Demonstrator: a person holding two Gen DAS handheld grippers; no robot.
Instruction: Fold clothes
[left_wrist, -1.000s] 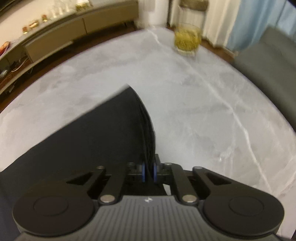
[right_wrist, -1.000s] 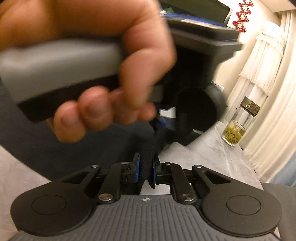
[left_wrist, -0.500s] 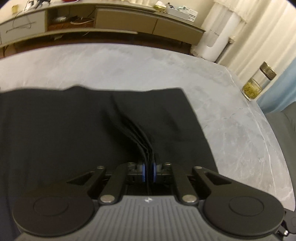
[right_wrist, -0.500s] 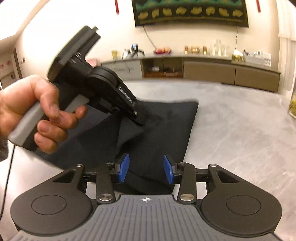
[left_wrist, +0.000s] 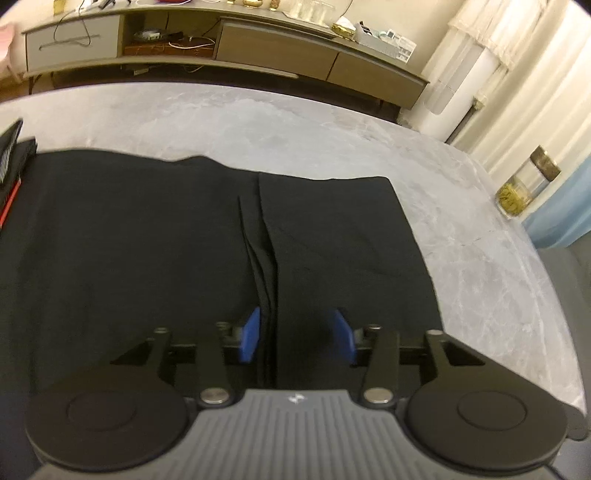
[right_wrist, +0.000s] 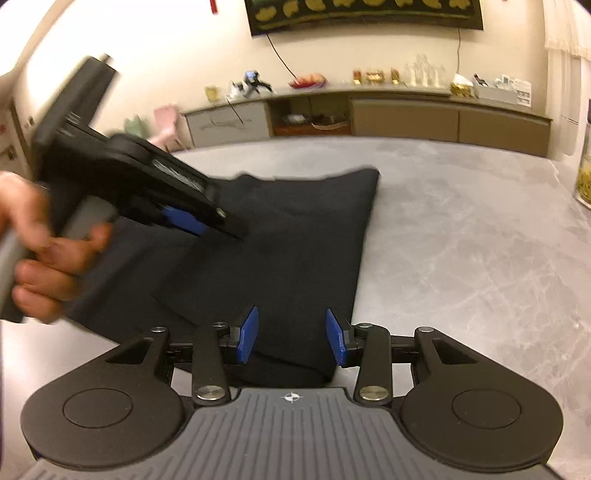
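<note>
A black garment (left_wrist: 147, 258) lies folded flat on the grey marble table (left_wrist: 258, 122); a bunched ridge of cloth (left_wrist: 264, 258) runs down its middle. My left gripper (left_wrist: 295, 334) is open just above it, the ridge loose beside the left blue pad (left_wrist: 249, 334). In the right wrist view the garment (right_wrist: 295, 258) lies ahead. My right gripper (right_wrist: 291, 334) is open over its near edge, holding nothing. The left gripper (right_wrist: 192, 221), held by a hand (right_wrist: 40, 266), hovers over the cloth's left part.
A glass jar of yellow-green stuff (left_wrist: 524, 188) stands at the table's right edge, also in the right wrist view (right_wrist: 583, 177). A long low sideboard (left_wrist: 258, 48) runs along the far wall. A grey sofa (left_wrist: 576, 280) lies to the right.
Both grippers let go of the black garment: the right opened first, then the left. The cloth now lies folded flat on the table. The left gripper has drawn back to the left.
</note>
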